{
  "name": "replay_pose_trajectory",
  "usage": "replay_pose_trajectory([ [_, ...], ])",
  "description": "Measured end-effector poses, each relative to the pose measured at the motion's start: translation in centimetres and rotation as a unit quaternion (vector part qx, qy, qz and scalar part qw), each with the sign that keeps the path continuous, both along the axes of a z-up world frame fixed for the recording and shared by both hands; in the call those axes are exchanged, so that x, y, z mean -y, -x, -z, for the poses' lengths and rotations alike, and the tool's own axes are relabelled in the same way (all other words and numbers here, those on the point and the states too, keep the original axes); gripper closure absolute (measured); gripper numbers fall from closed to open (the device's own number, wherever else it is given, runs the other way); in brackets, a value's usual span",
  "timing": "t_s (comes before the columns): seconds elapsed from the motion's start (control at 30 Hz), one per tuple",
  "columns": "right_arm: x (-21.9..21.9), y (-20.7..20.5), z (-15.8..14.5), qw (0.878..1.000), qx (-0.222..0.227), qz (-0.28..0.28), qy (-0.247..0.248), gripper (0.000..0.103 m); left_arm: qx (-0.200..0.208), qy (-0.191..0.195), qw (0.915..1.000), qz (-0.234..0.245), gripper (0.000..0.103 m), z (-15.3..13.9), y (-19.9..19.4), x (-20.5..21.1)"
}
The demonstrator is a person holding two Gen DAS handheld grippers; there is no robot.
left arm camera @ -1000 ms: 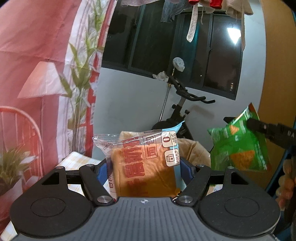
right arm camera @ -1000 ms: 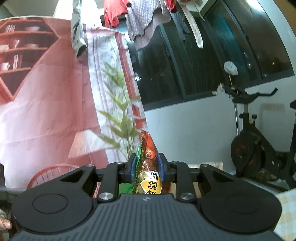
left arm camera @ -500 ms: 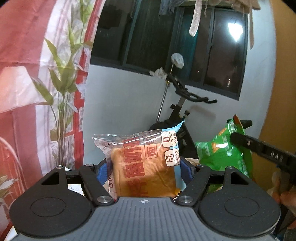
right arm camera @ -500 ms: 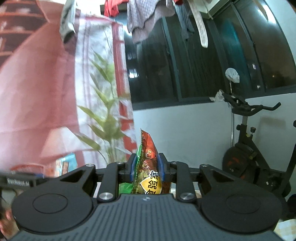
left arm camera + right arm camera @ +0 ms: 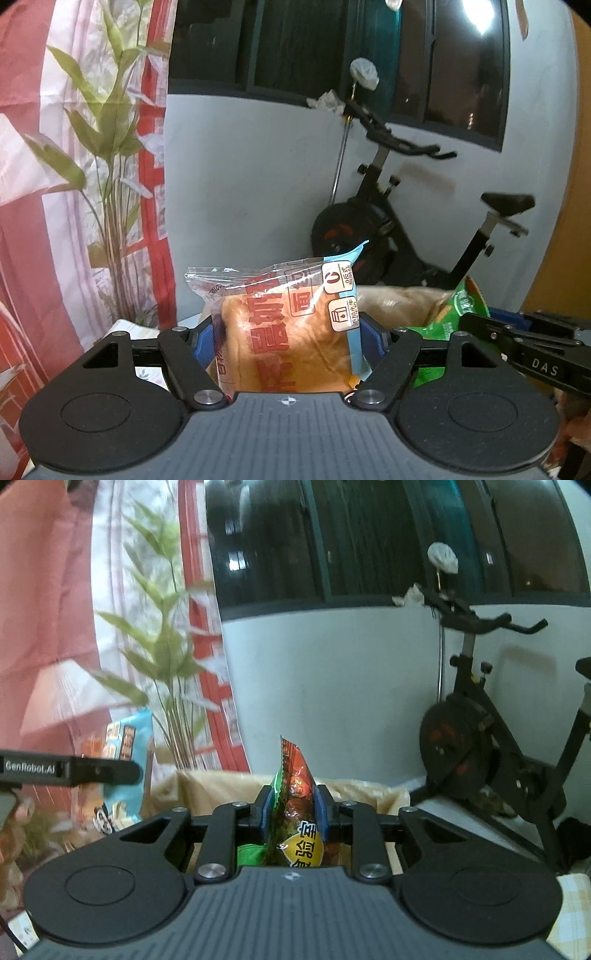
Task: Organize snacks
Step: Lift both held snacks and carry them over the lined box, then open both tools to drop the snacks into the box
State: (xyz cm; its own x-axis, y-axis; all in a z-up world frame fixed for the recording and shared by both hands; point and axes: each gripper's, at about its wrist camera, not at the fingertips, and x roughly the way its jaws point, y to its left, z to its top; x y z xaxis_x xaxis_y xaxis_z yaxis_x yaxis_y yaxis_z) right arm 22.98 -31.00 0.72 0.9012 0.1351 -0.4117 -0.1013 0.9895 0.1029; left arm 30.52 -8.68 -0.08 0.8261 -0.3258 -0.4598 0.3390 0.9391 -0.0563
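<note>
Left gripper (image 5: pixel 288 338) clamped on bread packet (image 5: pixel 284 332); right gripper (image 5: pixel 293 808) clamped on green chip bag (image 5: pixel 295 812). Both held just before cardboard box (image 5: pixel 221 782); exercise bike (image 5: pixel 491 760) beyond box.

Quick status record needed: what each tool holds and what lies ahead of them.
left tool: shut on bread packet, held upright, clear wrapper with red print
right tool: shut on chip bag, green and red, gripped edge-on
ahead: brown bag-lined container, open top, just beyond both tools
tools relative: side by side, each visible at the edge of the other's view
background: exercise bike against white wall, dark window above
left side: printed curtain with leafy plant pattern
not visible: container contents
</note>
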Motion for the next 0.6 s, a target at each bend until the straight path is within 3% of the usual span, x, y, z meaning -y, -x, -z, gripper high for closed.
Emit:
replay_pose_trajectory([
  [0.13,-0.8,0.0,1.4,0.999,-0.021,-0.006,0.049,0.077,-0.014,-0.019,0.9997,-0.002,0.026,1.4,-0.2,0.4],
  [0.23,-0.6,0.0,2.1,0.998,-0.037,0.007,0.053,0.075,-0.026,-0.027,0.9992,-0.017,0.025,1.9,-0.6,0.3],
  [0.33,-0.2,0.6,2.3,0.998,-0.036,0.027,0.048,0.071,-0.029,-0.007,0.9994,-0.015,0.02,1.9,-0.1,-0.6],
  [0.47,-0.1,1.9,2.3,0.998,-0.032,0.014,0.047,0.048,-0.004,0.006,0.9998,-0.021,0.015,0.8,1.0,-1.2],
  [0.6,-0.1,3.0,1.8,0.999,-0.024,0.006,0.042,0.035,0.01,0.023,0.9995,-0.018,0.015,-0.6,2.5,-1.7],
])
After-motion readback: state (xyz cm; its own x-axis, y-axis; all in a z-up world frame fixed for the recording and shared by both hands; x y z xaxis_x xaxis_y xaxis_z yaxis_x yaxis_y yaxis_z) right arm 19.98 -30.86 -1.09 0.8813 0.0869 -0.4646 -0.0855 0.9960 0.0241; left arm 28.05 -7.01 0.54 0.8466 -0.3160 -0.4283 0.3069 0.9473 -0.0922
